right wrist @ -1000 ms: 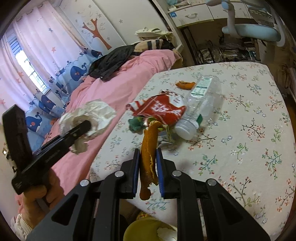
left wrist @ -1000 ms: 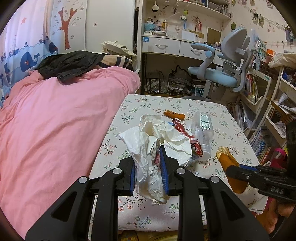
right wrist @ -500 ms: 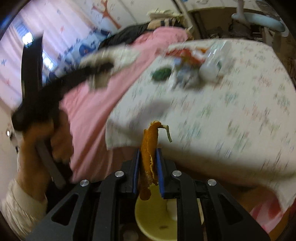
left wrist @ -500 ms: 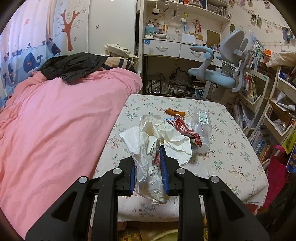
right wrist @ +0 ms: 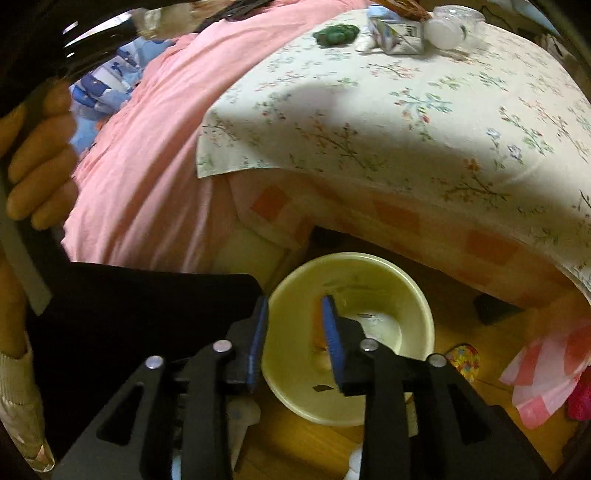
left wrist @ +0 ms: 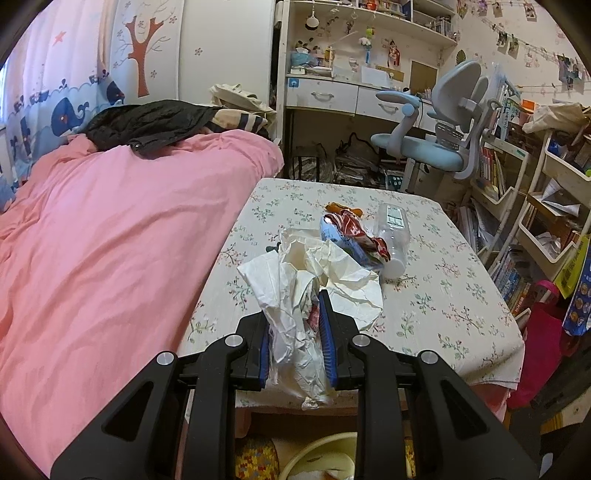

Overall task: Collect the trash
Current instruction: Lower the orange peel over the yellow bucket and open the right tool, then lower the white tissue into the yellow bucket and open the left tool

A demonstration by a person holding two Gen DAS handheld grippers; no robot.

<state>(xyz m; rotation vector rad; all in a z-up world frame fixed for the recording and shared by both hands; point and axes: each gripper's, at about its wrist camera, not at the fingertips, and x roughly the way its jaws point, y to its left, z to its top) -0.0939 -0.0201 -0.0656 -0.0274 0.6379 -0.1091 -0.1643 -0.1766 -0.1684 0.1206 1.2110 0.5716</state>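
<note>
My left gripper is shut on a crumpled white paper wad and holds it above the near edge of the floral table. On the table lie a red snack wrapper, a clear plastic bottle and an orange peel. My right gripper is open and empty, just above a pale yellow bin on the floor. An orange peel lies inside the bin. The bin rim also shows in the left wrist view.
A pink bed runs along the table's left side. A desk chair and bookshelves stand behind and right. In the right wrist view a green scrap and a carton lie on the table; a pink bag lies on the floor.
My right gripper went down from the table's edge to over the bin and opened, letting go of the orange peel. My left gripper drew back a little with the paper wad.
</note>
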